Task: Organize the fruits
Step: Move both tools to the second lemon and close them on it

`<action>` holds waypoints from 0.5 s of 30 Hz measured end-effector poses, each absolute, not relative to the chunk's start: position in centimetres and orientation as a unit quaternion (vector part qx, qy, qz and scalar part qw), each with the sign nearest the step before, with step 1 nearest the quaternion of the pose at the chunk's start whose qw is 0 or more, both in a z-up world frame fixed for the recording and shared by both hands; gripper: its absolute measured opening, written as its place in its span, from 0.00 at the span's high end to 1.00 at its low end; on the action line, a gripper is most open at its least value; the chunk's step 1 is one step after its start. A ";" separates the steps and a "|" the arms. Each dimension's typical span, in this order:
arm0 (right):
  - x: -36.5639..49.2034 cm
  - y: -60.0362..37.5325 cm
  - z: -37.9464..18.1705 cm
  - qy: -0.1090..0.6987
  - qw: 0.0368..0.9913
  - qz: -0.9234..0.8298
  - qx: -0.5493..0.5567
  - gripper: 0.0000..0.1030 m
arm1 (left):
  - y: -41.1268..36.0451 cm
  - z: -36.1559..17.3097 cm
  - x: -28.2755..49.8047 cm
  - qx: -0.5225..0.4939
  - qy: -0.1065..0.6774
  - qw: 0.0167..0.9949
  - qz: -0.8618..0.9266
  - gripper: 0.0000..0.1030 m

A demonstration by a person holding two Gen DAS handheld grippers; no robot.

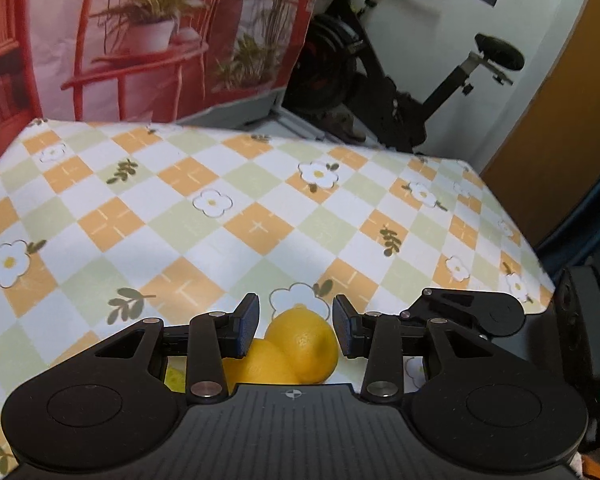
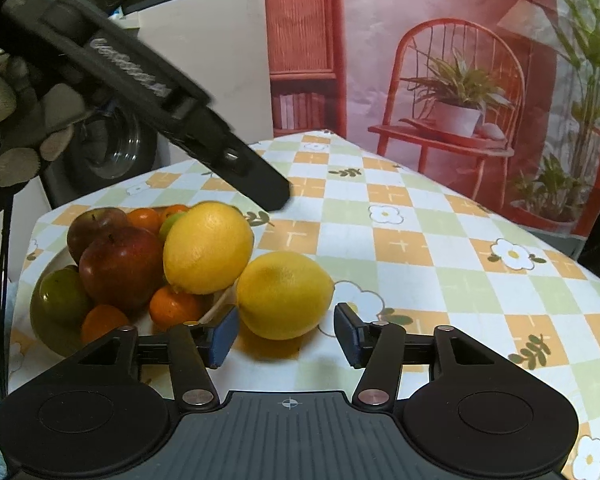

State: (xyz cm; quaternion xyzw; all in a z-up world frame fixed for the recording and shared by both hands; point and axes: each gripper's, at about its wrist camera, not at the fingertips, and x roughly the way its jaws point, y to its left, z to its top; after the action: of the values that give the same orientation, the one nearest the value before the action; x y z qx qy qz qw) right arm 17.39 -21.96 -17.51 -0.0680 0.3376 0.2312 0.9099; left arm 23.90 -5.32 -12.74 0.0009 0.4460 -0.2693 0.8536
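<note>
Loose lemon (image 2: 284,295) on the counter (image 2: 440,248), just at 3 o'clock of the fruit bowl (image 2: 48,332), lying ahead of the part-open, empty right claw (image 2: 286,336); second lemon (image 2: 207,248) perched on the bowl's heap. Step judged: taking up the loose lemon; next, advance, close, lift. Left claw (image 1: 296,326) part-open, empty, above both lemons; clear cloth from 12 to 3 o'clock, counter edges beyond.

Setting: a lived-in home room.
Checked floral tablecloth (image 1: 260,208) on the table; exercise bike (image 1: 380,80) behind its far edge; front-loading washing machine (image 2: 108,152) at far left; printed chair-and-plants backdrop (image 2: 460,80) hung behind.
</note>
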 end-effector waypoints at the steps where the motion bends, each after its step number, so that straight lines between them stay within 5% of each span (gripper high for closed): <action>1: 17.4 -21.9 -17.7 0.339 0.909 0.232 -0.068 0.52 | -5.5 -13.0 24.1 0.004 0.450 0.852 -0.269 0.59; 15: 19.0 -21.7 -19.3 0.349 0.905 0.237 -0.060 0.49 | -6.8 -15.3 26.1 0.003 0.498 0.819 -0.283 0.60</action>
State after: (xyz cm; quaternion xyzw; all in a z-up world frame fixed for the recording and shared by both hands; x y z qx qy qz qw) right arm 19.00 -21.68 -19.26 -0.0597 0.3494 0.2370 0.9045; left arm 26.08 -6.83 -15.27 0.0035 0.4981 -0.2833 0.8195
